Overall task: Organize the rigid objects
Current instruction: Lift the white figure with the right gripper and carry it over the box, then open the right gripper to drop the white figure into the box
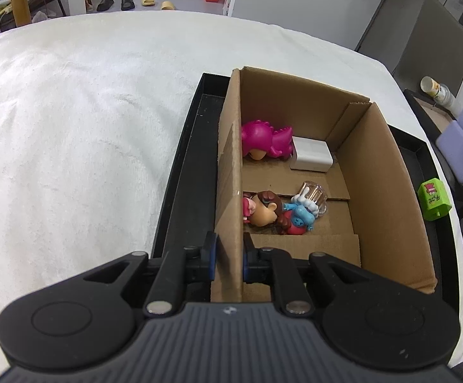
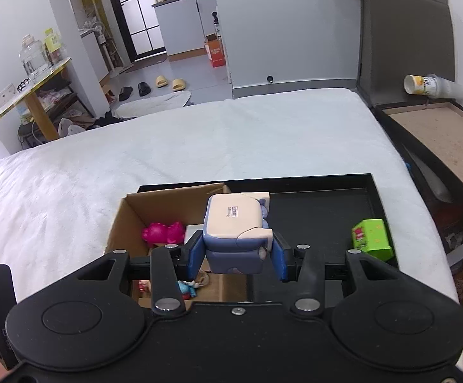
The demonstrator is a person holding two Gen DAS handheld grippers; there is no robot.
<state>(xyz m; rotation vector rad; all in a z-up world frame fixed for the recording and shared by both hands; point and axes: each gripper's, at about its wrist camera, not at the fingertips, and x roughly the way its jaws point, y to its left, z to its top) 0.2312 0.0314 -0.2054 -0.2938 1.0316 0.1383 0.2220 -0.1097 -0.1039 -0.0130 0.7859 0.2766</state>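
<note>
An open cardboard box (image 1: 381, 172) stands in a black tray (image 1: 183, 172) on the white bed. Inside lie a pink dinosaur toy (image 1: 263, 138), a white block (image 1: 311, 158), a clear glass mug (image 1: 314, 194) and a brown-and-blue figurine (image 1: 276, 214). My left gripper (image 1: 230, 255) is shut on the box's left wall. My right gripper (image 2: 236, 255) is shut on a blue-and-cream toy figure (image 2: 236, 226), held above the box's (image 2: 120, 223) right edge. A green cube toy (image 2: 370, 234) sits on the tray (image 2: 327, 204) at the right; it also shows in the left wrist view (image 1: 434, 199).
The white bed cover (image 1: 88, 127) spreads to the left and beyond. A dark side table (image 2: 438, 140) with a bottle (image 2: 429, 84) stands to the right. A purple object (image 1: 461, 146) lies off the bed's right edge.
</note>
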